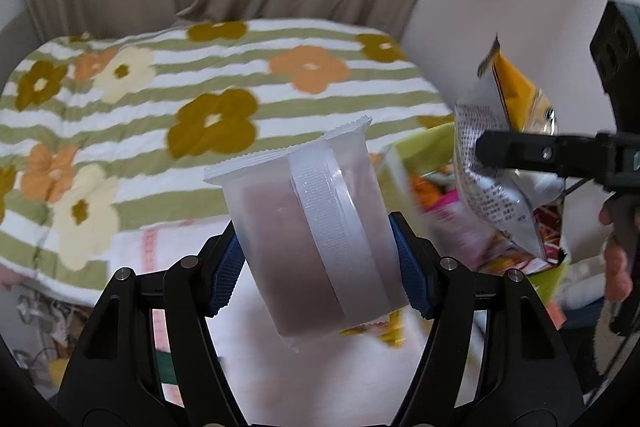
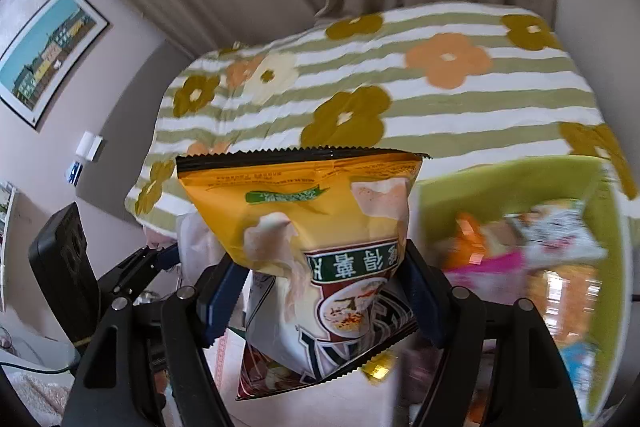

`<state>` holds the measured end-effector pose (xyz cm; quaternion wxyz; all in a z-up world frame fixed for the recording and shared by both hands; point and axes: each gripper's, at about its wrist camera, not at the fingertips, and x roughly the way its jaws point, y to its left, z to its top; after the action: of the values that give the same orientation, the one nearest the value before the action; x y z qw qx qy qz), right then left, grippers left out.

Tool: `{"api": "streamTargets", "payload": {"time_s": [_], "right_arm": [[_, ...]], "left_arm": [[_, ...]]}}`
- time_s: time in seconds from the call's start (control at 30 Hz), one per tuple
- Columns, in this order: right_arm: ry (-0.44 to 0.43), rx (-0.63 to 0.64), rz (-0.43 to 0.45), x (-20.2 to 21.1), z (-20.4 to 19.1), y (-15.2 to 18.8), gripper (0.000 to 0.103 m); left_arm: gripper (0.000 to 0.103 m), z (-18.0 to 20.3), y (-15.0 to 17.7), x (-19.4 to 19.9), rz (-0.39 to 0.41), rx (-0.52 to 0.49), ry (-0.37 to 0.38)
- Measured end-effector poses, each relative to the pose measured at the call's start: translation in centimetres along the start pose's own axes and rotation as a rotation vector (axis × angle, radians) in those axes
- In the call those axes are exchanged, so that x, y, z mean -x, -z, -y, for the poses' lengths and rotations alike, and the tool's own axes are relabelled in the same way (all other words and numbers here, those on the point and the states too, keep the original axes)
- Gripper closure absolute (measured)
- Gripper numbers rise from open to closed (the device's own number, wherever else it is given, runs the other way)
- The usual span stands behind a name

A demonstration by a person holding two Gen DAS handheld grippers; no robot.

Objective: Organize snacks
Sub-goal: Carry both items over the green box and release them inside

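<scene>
Beside the green bin (image 2: pixel 520 183), you hold both snacks aloft: left gripper (image 1: pixel 316 251) clamped on the pudding cup (image 1: pixel 308 227), right gripper (image 2: pixel 320 291) clamped on the chip bag (image 2: pixel 312 219). Mid-carry, probably; next, lower each into the bin.

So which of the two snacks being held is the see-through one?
The plastic cup with brownish filling, clamped in the left gripper. The right gripper holds an opaque yellow chip bag instead.

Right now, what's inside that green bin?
The green bin holds a jumble of snack packets, orange, pink and white. They are blurred, and the yellow chip bag hides the bin's left part.
</scene>
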<state>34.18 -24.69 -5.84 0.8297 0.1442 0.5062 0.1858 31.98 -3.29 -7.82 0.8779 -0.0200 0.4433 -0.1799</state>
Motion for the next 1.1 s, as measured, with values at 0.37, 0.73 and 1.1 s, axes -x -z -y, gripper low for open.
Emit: {"api": "streamTargets", "payload": {"time_s": [0.37,0.73,1.1], "right_arm": [[0.021,-0.026,0.025,7.5,12.0,2.6,0.033],[-0.001,-0.036,0.0,8.3,17.4,4.0,0.033],[0.012,0.046,-0.035,6.7,16.0,3.1,0.033]], "left_arm": [[0.038,15.3,0.3,-3.8,-0.02,0.0,0.046],[0.025,21.3,4.0,-8.1,-0.129,-0.019,-0.034],[0.001,17.6,5.4,-6.6,-0.117,0.052,-0.107]]}}
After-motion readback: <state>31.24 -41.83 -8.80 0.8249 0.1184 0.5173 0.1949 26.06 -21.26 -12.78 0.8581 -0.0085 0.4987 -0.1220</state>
